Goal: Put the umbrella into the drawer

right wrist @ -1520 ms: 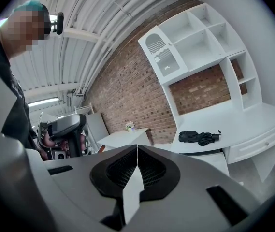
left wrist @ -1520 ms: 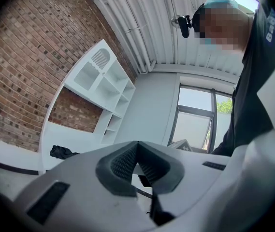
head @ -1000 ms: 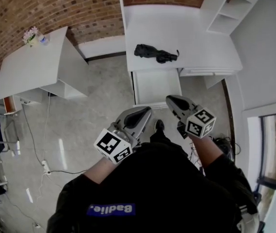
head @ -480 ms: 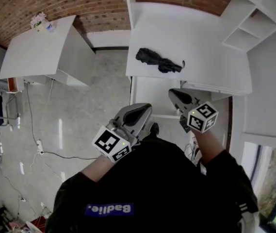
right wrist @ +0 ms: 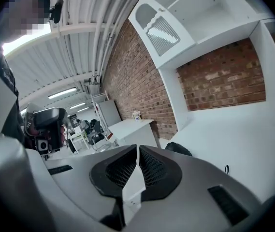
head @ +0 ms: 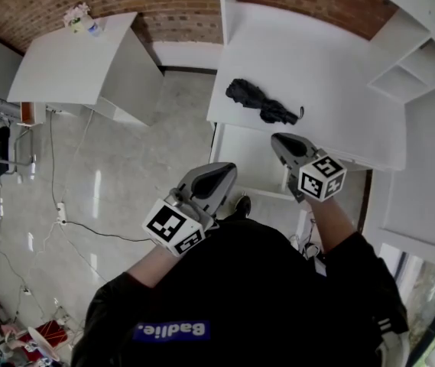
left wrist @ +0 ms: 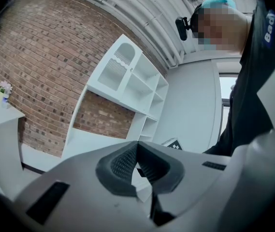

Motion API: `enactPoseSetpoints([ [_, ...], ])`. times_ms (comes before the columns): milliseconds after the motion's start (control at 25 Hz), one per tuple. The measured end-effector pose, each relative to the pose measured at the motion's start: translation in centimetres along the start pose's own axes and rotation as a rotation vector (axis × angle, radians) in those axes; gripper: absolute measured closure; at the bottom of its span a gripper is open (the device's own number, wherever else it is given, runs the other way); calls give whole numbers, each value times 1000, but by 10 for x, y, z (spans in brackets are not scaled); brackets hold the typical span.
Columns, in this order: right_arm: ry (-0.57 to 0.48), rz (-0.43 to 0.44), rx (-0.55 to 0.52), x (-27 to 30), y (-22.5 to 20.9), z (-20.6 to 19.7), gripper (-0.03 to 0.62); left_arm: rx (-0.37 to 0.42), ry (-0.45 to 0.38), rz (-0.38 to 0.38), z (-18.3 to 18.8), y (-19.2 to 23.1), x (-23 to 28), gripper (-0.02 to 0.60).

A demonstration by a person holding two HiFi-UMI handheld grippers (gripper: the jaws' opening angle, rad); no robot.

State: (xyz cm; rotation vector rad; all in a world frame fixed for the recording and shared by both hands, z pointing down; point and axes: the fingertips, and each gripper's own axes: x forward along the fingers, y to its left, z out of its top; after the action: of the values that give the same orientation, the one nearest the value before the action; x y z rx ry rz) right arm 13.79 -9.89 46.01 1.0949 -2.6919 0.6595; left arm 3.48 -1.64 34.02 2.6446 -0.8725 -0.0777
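Note:
A black folded umbrella [head: 267,104] lies on the white desk top [head: 332,75], and it shows again past the right jaw tips in the right gripper view [right wrist: 178,149]. Below the desk's front edge a white drawer [head: 240,159] stands pulled out. My right gripper [head: 280,139] hovers over the drawer, just short of the umbrella, with its jaws shut [right wrist: 137,148] and nothing between them. Further back and to the left, my left gripper [head: 228,168] is over the floor beside the drawer's corner. Its pads meet at the tips [left wrist: 137,146], and it holds nothing.
A white side table [head: 72,67] with a small flower vase [head: 79,19] stands at the left against the brick wall. White open shelves [head: 423,60] rise at the desk's right. A power strip and cables [head: 64,216] lie on the grey floor.
Both grippers have moved forward toward the desk. The right one now reaches over the open drawer, closer to the umbrella. Both sets of jaws stay shut.

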Motion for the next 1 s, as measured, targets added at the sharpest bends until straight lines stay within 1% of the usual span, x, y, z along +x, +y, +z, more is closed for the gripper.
enactPoseSetpoints([
  [120,33,0,-59,20,-1,3,560,-11,-3,-3,2,15,1,580],
  [200,61,-4,-92,39,-9,3,558,-15,-6,-4,5,34,6,580],
  [280,89,-16,-124,52,-19,4,531,-18,-11,-3,9,48,11,580],
  [320,105,-24,-141,54,-22,3,495,-21,-13,-2,10,50,12,580],
  [400,139,-36,-174,57,-27,-1,469,-33,-8,-1,7,51,11,580],
  [560,209,-53,-240,81,-49,-11,440,-46,3,6,3,69,14,580],
  [680,266,-78,-281,87,-62,-17,417,-56,6,19,6,69,8,580],
  [840,341,-109,-323,106,-92,-35,392,-76,23,45,-2,79,6,580],
  [1000,425,-147,-387,112,-118,-49,375,-85,27,68,-2,78,3,580],
])
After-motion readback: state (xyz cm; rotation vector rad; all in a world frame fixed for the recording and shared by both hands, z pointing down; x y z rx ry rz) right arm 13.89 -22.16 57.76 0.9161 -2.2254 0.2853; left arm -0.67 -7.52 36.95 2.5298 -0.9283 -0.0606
